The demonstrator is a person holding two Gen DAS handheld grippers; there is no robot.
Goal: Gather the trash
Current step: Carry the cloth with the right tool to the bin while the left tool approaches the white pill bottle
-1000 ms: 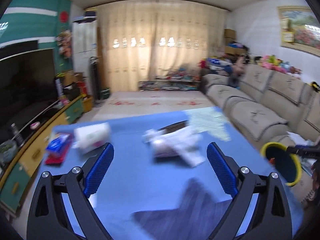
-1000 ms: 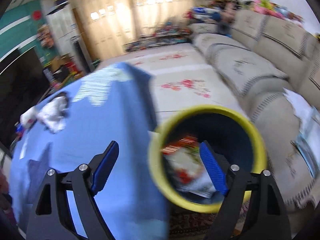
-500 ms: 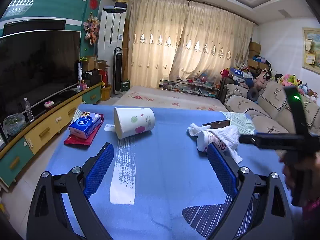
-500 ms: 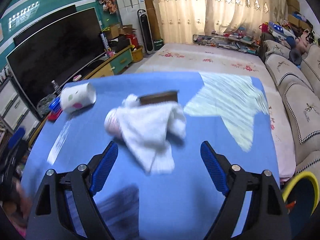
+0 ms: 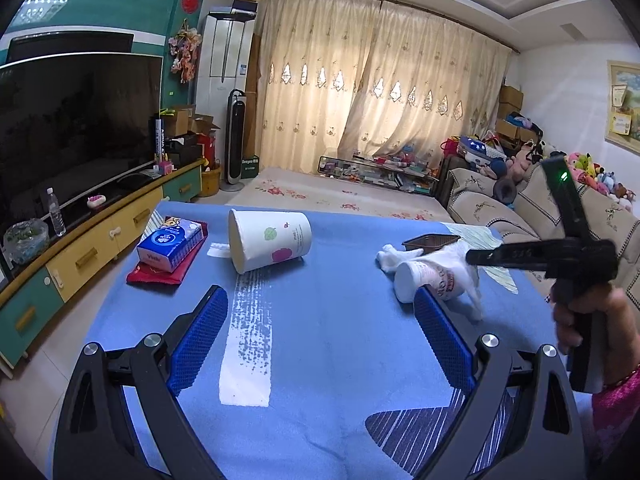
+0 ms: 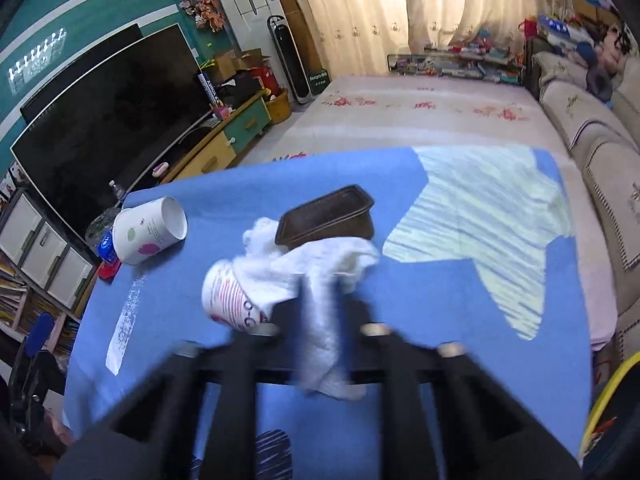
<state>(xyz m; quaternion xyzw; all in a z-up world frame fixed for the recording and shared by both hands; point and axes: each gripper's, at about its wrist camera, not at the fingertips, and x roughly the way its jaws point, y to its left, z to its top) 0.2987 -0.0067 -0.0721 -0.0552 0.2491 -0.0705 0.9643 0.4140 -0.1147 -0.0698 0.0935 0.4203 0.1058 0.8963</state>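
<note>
On the blue table (image 5: 320,340) a white crumpled tissue (image 6: 320,264) lies over a small tipped cup with red print (image 6: 232,304), next to a dark brown tray (image 6: 328,216). My right gripper (image 6: 318,312) is blurred, its fingers drawn close around the tissue's hanging end; in the left wrist view it reaches over the tissue (image 5: 472,276) from the right. My left gripper (image 5: 320,332) is open and empty above the table's near part. A larger white paper cup with leaf prints (image 5: 268,244) lies on its side further left.
A blue tissue pack (image 5: 170,242) rests on a red cloth (image 5: 160,276) at the table's left edge. The yellow-rimmed bin (image 6: 608,408) shows at the right wrist view's lower right. A TV cabinet (image 5: 80,248) stands left, sofas (image 5: 560,220) right.
My right gripper moved from the bin to the table, came down over the tissue and drew its fingers together on it. My left gripper swung left and stayed open.
</note>
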